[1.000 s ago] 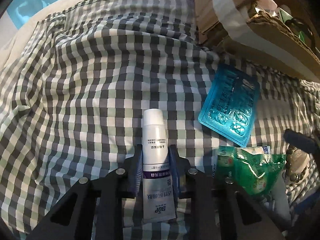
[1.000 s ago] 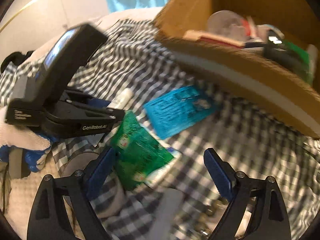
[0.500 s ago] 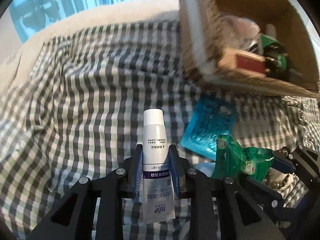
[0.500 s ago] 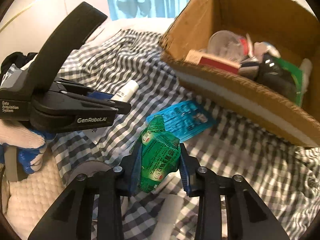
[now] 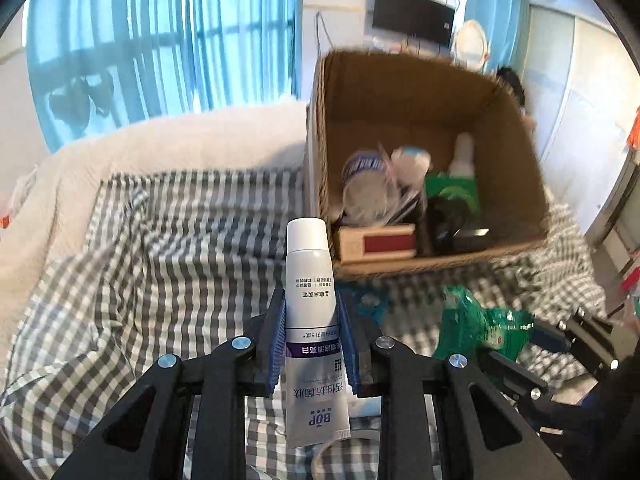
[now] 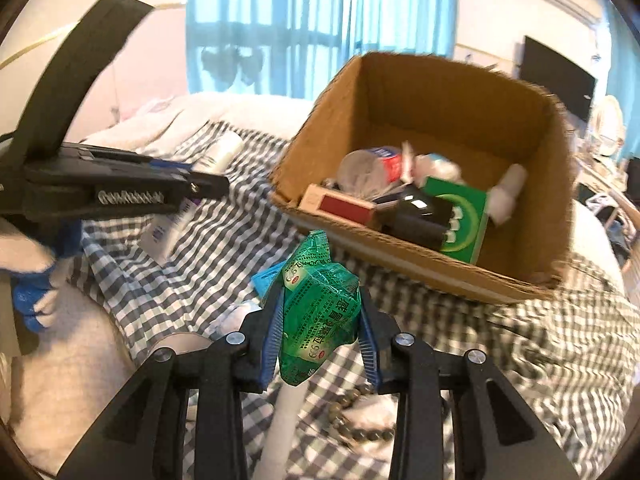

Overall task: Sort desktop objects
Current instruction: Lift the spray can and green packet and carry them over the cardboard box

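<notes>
My left gripper [image 5: 311,338] is clamped on the tube [image 5: 310,312]; my right gripper [image 6: 320,330] is clamped on the green packet [image 6: 318,312]. Both hang above the checked cloth [image 5: 160,264]. Farther off sits the box [image 6: 472,276], part full.

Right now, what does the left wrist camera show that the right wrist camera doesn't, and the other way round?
Only the left wrist view shows the printed face of the white tube clamped between the left gripper's jaws.

Only the right wrist view shows the bead bracelet lying on the checkered cloth, and the gloved hand behind the left gripper.

Both show the cardboard box with the red and tan carton and green box inside, the blue curtain, and the green sachet in the right gripper.
</notes>
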